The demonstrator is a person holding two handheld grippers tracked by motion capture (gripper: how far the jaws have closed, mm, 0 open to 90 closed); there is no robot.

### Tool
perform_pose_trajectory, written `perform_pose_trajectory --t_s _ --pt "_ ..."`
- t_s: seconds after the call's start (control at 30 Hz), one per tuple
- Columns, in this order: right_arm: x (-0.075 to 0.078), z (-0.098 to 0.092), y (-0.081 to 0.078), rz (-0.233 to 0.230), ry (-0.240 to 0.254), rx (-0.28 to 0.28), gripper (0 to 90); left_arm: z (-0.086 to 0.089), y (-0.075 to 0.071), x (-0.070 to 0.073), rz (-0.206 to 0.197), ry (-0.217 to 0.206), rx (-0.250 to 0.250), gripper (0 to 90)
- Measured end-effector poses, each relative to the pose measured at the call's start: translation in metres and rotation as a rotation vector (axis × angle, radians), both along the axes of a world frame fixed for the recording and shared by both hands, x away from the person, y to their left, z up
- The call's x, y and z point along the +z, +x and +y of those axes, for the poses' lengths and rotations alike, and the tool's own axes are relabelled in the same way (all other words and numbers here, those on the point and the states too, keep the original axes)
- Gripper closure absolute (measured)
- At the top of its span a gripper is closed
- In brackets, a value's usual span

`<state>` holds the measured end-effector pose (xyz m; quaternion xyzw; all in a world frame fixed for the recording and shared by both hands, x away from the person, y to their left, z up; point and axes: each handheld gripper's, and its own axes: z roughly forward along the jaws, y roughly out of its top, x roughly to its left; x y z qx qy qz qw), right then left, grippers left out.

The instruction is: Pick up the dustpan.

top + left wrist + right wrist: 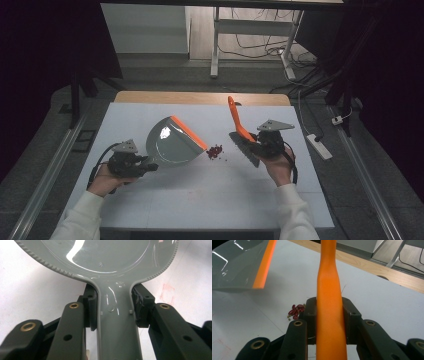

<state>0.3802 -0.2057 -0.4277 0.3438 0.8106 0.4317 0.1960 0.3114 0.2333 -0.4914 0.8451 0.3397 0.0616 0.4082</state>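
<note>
White table covering (200,200) carries one small heap of dark red beans (215,151), perhaps ten, beside the tilted grey plastic dustpan with orange lip (175,142); its inside looks empty. Left gripper (113,307) clamps its handle; right gripper (329,315) clamps one orange-handled brush (239,127).

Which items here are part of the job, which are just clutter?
In use:
- left gripper, shut on dustpan
- right gripper, shut on orange brush
- red beans, between the two

Lying about:
- power strip on the floor
- desk frame behind
</note>
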Motion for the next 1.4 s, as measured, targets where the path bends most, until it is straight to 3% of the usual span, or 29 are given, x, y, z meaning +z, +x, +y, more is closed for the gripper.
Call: perform_pose_trajectory --t_s 0.43,0.63,0.77,1.03,1.13,1.4 --pt "-0.013 0.007 0.014 0.025 -0.014 0.013 69.9 -0.010 -0.004 -0.006 0.031 0.046 -0.063 61.2" --pt "-0.014 0.012 0.016 0.014 -0.017 0.020 69.9 -0.014 -0.007 -0.007 0.041 0.058 -0.084 61.2" --pt "-0.014 0.016 0.017 0.013 -0.019 0.019 69.9 -0.018 -0.009 -0.007 0.068 0.084 -0.104 61.2" --pt "-0.021 0.024 0.025 0.022 -0.042 0.031 69.9 -0.018 -0.008 -0.009 0.107 0.096 -0.095 61.2" --pt "-0.022 0.025 0.027 0.020 -0.054 0.032 69.9 -0.020 -0.006 -0.010 0.139 0.103 -0.081 61.2" --pt "-0.027 0.028 0.032 0.030 -0.068 0.029 69.9 -0.023 -0.004 -0.015 0.181 0.126 -0.095 61.2"
